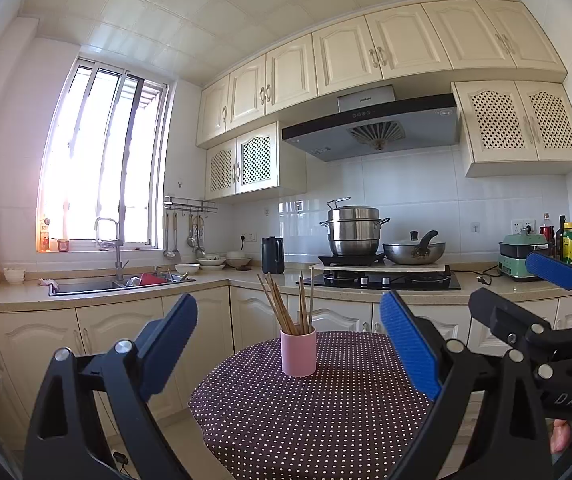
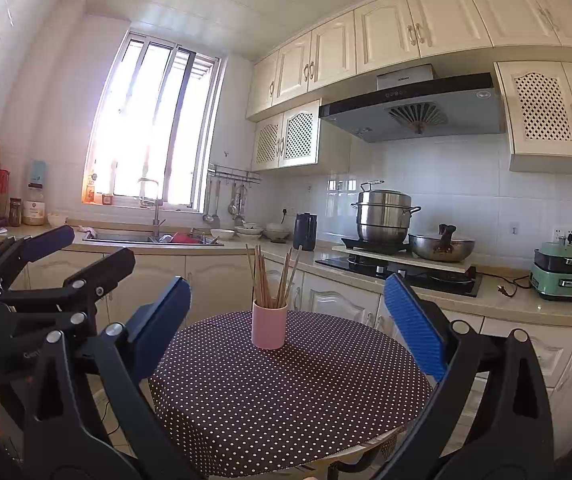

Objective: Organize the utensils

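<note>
All chopsticks [image 1: 286,304] stand in the pink cup [image 1: 298,352] mid-desk [image 1: 325,420]; both tongs [image 1: 289,348] [image 2: 286,320] gape empty, so the task looks done.

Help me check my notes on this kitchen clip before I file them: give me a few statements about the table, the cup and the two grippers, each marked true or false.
1. The chopsticks stand in a pink cup. True.
2. The cup lies tipped over on the table. False: it stands upright on the dotted cloth.
3. The left gripper is open and holds nothing. True.
4. The right gripper is shut on a chopstick. False: its jaws are wide apart and empty.
5. Loose chopsticks lie on the cloth beside the cup. False: none show on the cloth; all that can be seen are in the cup.
</note>
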Demonstrator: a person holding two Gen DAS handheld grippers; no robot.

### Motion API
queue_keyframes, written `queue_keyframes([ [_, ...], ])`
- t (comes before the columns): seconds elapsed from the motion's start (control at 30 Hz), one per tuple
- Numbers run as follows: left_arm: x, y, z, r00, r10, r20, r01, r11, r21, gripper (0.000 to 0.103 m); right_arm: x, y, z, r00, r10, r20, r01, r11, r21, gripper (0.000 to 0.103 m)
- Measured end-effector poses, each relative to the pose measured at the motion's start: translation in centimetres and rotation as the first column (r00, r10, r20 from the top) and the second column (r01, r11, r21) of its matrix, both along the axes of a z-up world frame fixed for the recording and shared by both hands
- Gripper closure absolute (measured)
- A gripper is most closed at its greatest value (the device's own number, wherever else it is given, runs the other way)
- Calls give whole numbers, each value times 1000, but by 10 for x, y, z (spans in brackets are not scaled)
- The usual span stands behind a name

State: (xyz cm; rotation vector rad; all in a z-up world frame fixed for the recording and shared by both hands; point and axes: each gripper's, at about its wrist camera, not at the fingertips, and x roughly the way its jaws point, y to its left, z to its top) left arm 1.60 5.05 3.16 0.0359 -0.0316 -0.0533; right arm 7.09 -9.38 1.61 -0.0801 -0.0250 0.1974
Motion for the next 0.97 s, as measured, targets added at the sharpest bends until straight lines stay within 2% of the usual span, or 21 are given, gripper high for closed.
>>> queue_keyframes([
  [0.7, 2, 1, -6, 1000, 14, -4, -14, 1000, 12, 12, 1, -2, -6, 1000, 1, -6, 0, 1000, 5, 7],
  [0.97, 28, 1, -20, 997, 25, -71, -24, 1000, 15, 12, 27, -2, -24, 998, 3, -65, -2, 1000, 13, 7],
])
